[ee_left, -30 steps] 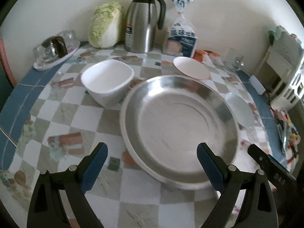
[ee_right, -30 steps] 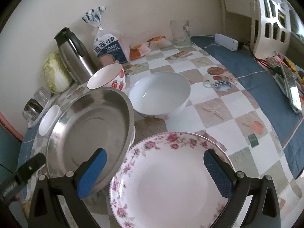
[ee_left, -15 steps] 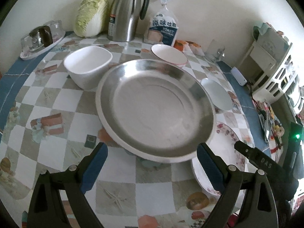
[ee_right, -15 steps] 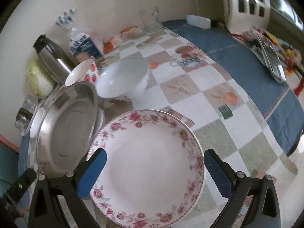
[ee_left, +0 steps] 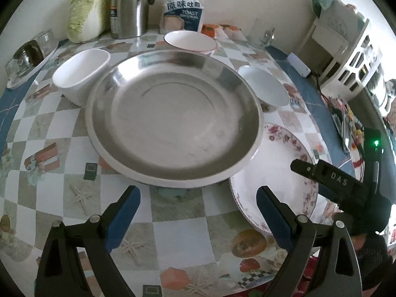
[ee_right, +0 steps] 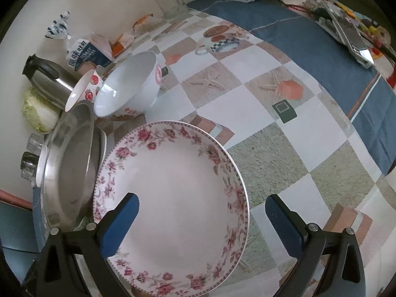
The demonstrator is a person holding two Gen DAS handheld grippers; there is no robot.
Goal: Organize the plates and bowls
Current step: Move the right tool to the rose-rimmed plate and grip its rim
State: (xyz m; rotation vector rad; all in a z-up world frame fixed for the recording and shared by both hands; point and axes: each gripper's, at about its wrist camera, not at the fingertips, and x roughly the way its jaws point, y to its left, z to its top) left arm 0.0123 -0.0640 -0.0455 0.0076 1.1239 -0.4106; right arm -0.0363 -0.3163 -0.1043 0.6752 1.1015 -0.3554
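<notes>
A wide steel plate [ee_left: 173,116] rests on a white plate at the table's middle. My left gripper [ee_left: 196,193] hangs open just short of its near rim, holding nothing. Around it stand a white square bowl [ee_left: 81,74], a strawberry-print bowl [ee_left: 189,40] and a round white bowl [ee_left: 263,89]. A floral-rimmed plate [ee_right: 173,210] lies flat to the right of the steel plate [ee_right: 69,170]. Over its near half my right gripper [ee_right: 201,201] is open, its left finger above the plate and its right finger past the rim. The white bowl [ee_right: 128,91] stands behind.
A steel thermos [ee_left: 131,5], a cabbage [ee_left: 86,12] and a toast bag [ee_left: 183,12] line the wall. A tray of glasses [ee_left: 27,57] sits far left, a glass mug [ee_right: 173,2] at the back. A phone and clutter [ee_right: 349,32] lie on the blue cloth.
Both grippers have drawn back toward the near table edge and stayed open. The floral plate has come into the left wrist view; the right wrist view has swung rightward.
</notes>
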